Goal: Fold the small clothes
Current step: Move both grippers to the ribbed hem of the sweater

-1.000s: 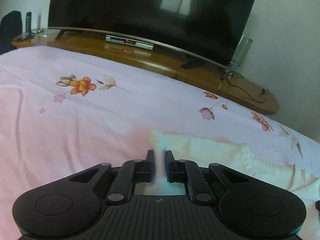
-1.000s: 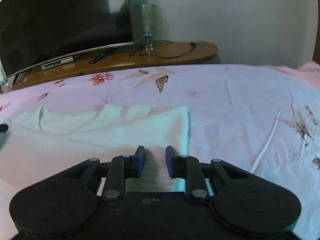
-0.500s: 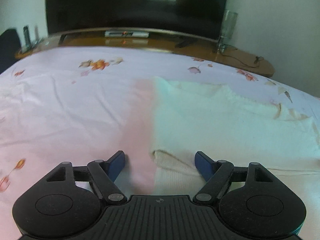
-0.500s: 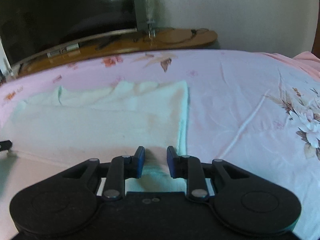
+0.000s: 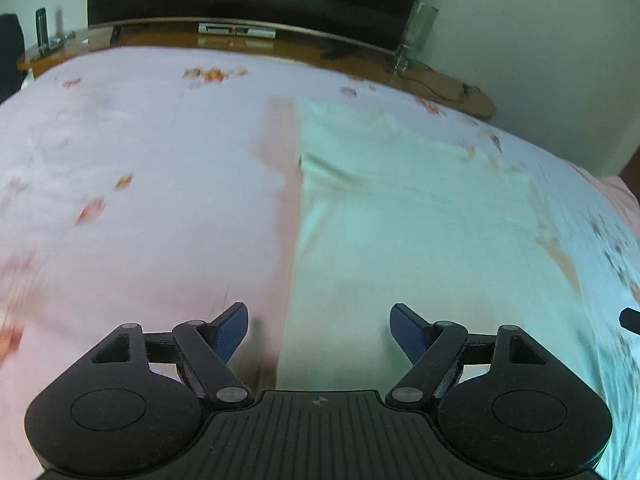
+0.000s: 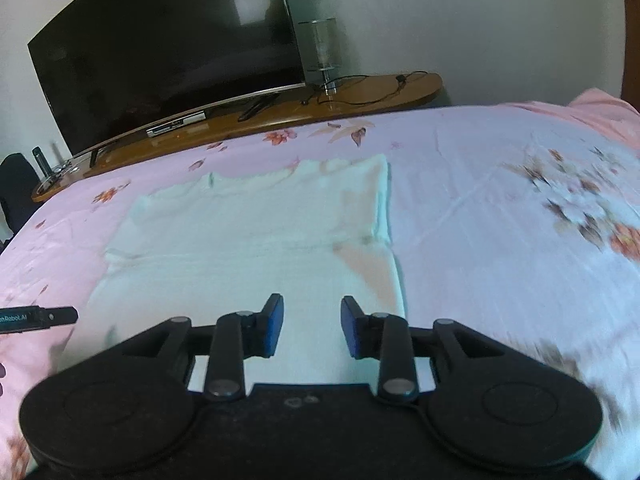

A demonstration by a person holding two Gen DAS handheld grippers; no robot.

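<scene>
A cream knit garment (image 5: 400, 220) lies flat on the pink floral bedsheet (image 5: 140, 200), with a folded layer across its far part. My left gripper (image 5: 318, 314) hovers over the garment's near left edge, its jaws wide open and empty. In the right wrist view the same garment (image 6: 248, 232) spreads ahead of my right gripper (image 6: 312, 304). That gripper's jaws are opening above the near right part of the cloth, and its pads (image 6: 274, 320) press on nothing. The left gripper's black tip (image 6: 40, 316) shows at the left edge.
A large dark TV (image 6: 168, 48) stands on a wooden console (image 6: 360, 96) beyond the bed, with a glass lamp (image 6: 322, 52) and cables beside it. A pink cloth (image 6: 600, 108) lies at the bed's far right. Bare sheet (image 6: 500, 220) stretches right of the garment.
Both grippers have drawn back and up from the garment. The left one went from shut to wide open; the right one's jaws have widened. The garment now lies flat by itself.
</scene>
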